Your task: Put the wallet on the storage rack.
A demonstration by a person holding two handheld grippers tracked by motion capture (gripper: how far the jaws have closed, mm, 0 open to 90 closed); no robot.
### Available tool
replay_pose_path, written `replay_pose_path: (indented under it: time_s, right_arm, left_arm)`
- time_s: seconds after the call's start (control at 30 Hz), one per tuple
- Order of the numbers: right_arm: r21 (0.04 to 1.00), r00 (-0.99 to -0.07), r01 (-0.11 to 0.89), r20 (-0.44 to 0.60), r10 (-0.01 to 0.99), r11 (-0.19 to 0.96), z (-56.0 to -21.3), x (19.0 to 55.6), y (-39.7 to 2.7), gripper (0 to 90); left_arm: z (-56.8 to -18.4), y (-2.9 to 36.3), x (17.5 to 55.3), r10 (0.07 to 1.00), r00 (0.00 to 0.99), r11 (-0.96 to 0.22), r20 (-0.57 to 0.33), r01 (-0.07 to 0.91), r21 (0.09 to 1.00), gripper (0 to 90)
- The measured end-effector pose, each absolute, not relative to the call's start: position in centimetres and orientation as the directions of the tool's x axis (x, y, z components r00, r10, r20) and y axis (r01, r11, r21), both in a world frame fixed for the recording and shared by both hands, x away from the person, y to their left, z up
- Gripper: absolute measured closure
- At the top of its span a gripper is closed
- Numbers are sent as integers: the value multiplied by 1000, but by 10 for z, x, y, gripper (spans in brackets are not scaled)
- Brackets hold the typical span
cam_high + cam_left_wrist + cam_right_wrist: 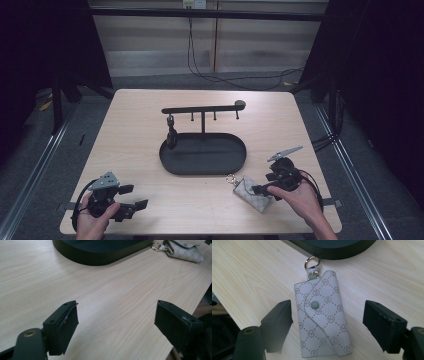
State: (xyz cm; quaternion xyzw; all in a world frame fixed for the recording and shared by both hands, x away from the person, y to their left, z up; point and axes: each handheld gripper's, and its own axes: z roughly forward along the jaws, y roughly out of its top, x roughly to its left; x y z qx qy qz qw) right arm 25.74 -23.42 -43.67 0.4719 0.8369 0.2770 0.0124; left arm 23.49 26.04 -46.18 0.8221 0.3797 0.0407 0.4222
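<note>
- Near left: left gripper (134,197), jaws apart, nothing between.
- Near right: right gripper (256,190), jaws apart astride key pouch (322,315), flat on table (140,150), not clamped.
- Mid: black tray (175,160) w/ hook rack (202,108).
- Far: grey floor (150,80), cables (235,80), dark surrounds.

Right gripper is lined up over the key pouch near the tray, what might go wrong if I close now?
The key pouch lies flat between the right gripper's open jaws, neither pad touching; closing may slide or twist it instead of lifting it. Its metal ring sits close to the black tray's rim and might catch there. The left gripper hangs open, too far to steady anything.
</note>
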Motion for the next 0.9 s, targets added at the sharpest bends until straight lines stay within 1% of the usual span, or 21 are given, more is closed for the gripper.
replay_pose_path:
  time_s: [0.07, 0.37, 0.6, 0.67, 0.73, 0.8, 0.83, 0.9]
  right_arm:
    - [461, -562, 784, 242, 791, 416, -437, 260, -231, 207]
    - [382, -592, 785, 231, 772, 488, -439, 271, -216, 208]
    - [310, -612, 782, 214, 762, 541, -443, 278, -205, 229]
    - [303, -619, 777, 211, 756, 551, -443, 279, -203, 233]
    - [301, -627, 771, 203, 752, 562, -442, 280, -200, 237]
    - [260, -642, 762, 177, 746, 594, -446, 283, -195, 236]
    - [260, -642, 762, 177, 746, 594, -446, 283, -195, 236]
    - [228, -646, 760, 160, 747, 608, -449, 286, -191, 236]
  left_arm:
    - [-462, 261, 235, 657, 709, -354, -257, 591, 725, 188]
    - [-462, 260, 235, 650, 713, -358, -263, 593, 721, 187]
    - [-462, 261, 235, 652, 712, -361, -261, 594, 719, 188]
    - [-462, 261, 235, 653, 712, -360, -258, 592, 721, 187]
    - [-462, 261, 236, 656, 710, -358, -258, 593, 721, 187]
    - [-462, 261, 236, 655, 709, -356, -262, 595, 720, 188]
    - [-462, 261, 236, 653, 711, -358, -261, 594, 721, 188]
    - [-462, 262, 236, 654, 710, -356, -261, 593, 722, 187]
